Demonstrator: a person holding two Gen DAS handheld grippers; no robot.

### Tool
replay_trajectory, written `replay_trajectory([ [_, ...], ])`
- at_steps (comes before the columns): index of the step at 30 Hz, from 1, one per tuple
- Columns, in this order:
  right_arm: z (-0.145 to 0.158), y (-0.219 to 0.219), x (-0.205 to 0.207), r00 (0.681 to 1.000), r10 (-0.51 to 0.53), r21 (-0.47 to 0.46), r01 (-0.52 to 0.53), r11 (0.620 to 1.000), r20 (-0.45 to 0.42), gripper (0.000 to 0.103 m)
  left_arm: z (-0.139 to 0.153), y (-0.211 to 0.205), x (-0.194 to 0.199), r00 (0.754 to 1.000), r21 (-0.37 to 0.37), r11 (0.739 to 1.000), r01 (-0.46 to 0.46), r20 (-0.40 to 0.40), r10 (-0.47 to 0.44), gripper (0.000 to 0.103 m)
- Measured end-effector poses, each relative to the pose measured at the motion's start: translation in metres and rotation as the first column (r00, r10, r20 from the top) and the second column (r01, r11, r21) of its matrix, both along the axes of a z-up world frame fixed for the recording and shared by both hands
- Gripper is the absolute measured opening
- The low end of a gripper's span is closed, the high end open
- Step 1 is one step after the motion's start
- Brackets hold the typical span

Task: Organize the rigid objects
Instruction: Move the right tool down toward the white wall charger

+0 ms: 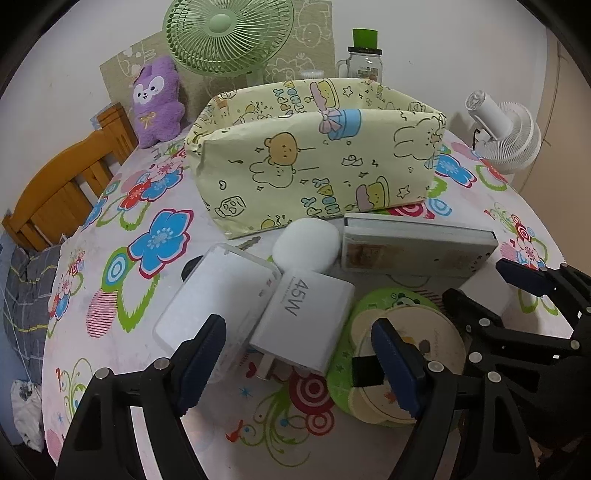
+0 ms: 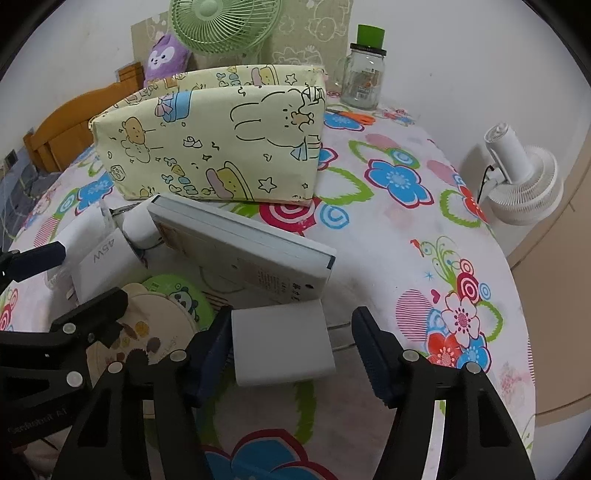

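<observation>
A white 45W charger [image 1: 306, 321] lies on the flowered tablecloth between the fingers of my left gripper [image 1: 301, 360], which is open with a gap on both sides. My right gripper [image 2: 291, 350] is open around a smaller white plug block [image 2: 280, 339]; its left pad touches the block and the right pad stands clear of it. Behind them lie a white book [image 1: 413, 247], a white round puff [image 1: 306, 243], a white box in a clear case [image 1: 218, 295] and round tins [image 1: 399, 306]. The yellow cartoon fabric bin [image 1: 314, 155] stands farther back.
At the back stand a green fan [image 1: 225, 33], a purple plush [image 1: 159, 103] and a glass jar with a green lid [image 1: 364, 59]. A white clip fan [image 2: 524, 181] sits at the table's right edge. Orange scissors [image 2: 354, 116] lie beside the bin. Wooden furniture [image 1: 66, 192] is left.
</observation>
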State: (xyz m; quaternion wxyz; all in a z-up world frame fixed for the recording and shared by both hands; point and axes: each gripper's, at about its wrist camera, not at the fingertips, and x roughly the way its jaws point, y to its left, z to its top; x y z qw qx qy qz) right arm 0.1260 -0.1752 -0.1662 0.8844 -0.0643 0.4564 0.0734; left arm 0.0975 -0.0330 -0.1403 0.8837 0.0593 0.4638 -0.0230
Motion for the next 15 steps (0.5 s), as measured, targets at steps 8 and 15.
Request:
replay_trajectory([
  [8, 0.006, -0.006, -0.001, 1.0, 0.005, 0.054, -0.006, 0.999, 0.012, 0.065, -0.001, -0.002, -0.007, 0.999, 0.005, 0.999, -0.041, -0.006, 0.042, 0.082],
  [15, 0.015, -0.005, -0.006, 0.999, 0.029, 0.082, -0.031, 0.996, 0.031, 0.065, 0.0, 0.001, -0.007, 0.997, 0.003, 0.997, -0.076, -0.018, 0.076, 0.08],
])
